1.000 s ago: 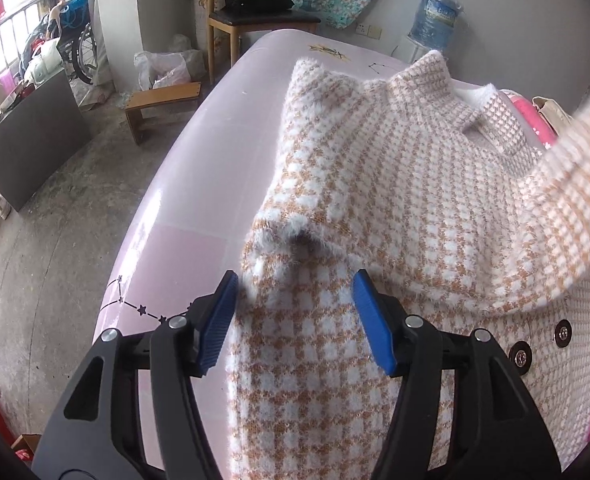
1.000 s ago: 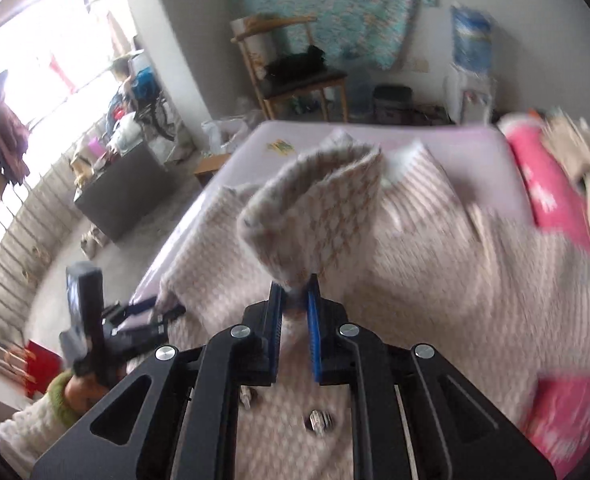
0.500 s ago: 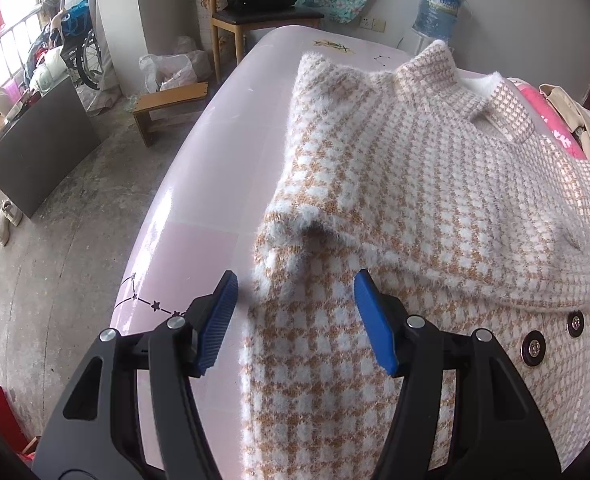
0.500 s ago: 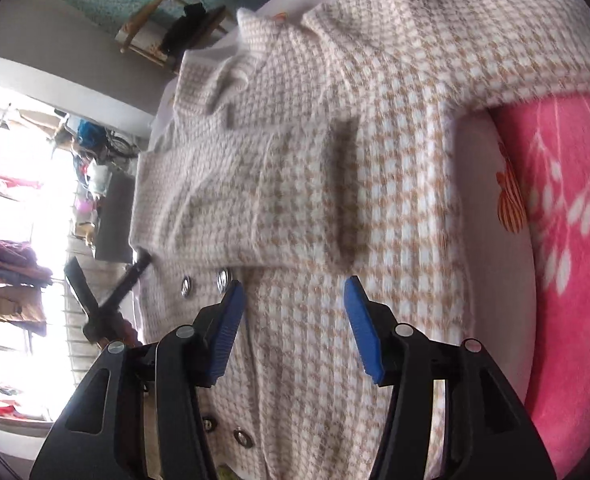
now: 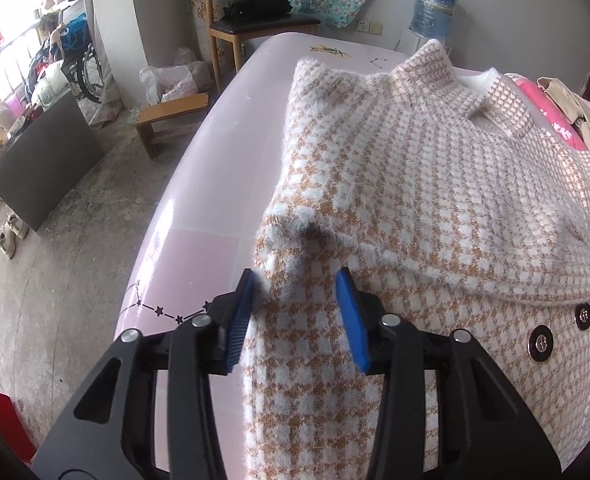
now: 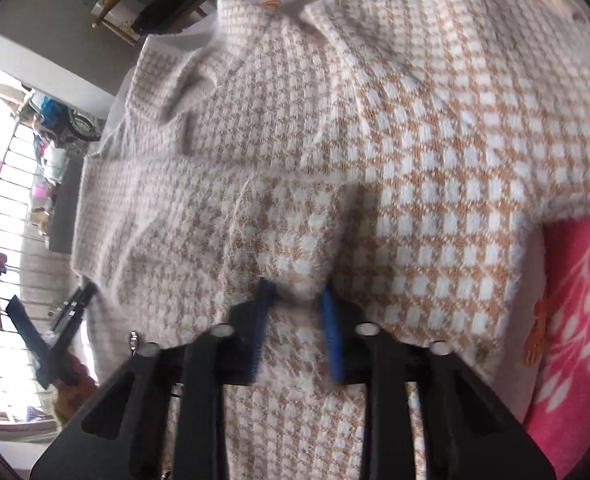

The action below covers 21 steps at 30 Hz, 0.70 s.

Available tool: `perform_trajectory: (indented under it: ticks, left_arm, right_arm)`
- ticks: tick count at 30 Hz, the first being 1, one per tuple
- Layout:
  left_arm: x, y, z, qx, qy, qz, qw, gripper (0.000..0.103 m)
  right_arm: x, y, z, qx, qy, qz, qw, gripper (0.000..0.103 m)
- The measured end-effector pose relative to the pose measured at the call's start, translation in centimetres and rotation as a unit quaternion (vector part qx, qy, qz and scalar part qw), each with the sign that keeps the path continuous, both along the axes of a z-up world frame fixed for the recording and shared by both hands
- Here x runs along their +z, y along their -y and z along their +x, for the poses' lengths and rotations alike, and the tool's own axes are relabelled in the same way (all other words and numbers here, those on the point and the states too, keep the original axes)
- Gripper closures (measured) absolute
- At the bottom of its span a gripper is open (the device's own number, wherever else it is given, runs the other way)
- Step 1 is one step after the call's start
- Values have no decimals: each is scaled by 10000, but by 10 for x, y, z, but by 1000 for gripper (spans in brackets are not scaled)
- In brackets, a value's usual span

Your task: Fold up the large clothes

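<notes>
Houndstooth coat [image 5: 435, 184], left gripper [image 5: 297, 308] agape, no legible writing

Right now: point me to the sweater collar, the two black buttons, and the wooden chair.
sweater collar [image 5: 495, 100], left wrist view, on the folded-down flap.
black buttons [image 5: 540, 344], left wrist view, on the nearer button's face.
wooden chair [image 5: 231, 46], left wrist view, on its front leg.

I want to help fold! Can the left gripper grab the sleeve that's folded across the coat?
Probably yes. The left gripper is open, its fingers on either side of the sleeve cuff lying on the coat. Nothing sits between them.
</notes>
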<state>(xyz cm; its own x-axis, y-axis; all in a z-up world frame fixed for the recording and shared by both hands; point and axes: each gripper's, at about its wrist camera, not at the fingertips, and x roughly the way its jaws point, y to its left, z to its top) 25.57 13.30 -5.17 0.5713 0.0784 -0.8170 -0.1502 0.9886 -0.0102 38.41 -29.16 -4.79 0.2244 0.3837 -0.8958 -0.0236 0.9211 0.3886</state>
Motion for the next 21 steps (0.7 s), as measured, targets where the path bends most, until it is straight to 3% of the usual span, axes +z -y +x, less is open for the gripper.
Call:
perform_trajectory:
  ticks: [2,5,11,13,18,21]
  left_arm:
    - [0,0,0,22,15,84,10000,74]
    - [0,-5,1,63,2,11,10000,80]
    - [0,-7,2,109,-38,-49,9999,82]
    - [0,-6,2,103,-34,-34,9999,83]
    - [-1,-3,2,75,-17,66,9999,83]
    - [0,-2,2,29,-34,148,9999,84]
  right_arm:
    - [10,-8,5,73,185,-167,9997,94]
    - [46,-22,20,166,827,-260,9961,95]
    - [130,-35,37,259,2279,-286,9729,95]
    - [124,-32,42,220,2423,-563,9683,95]
    - [45,-17,65,167,1471,-958,9843,95]
    - [25,-6,65,42,1365,-866,9868,95]
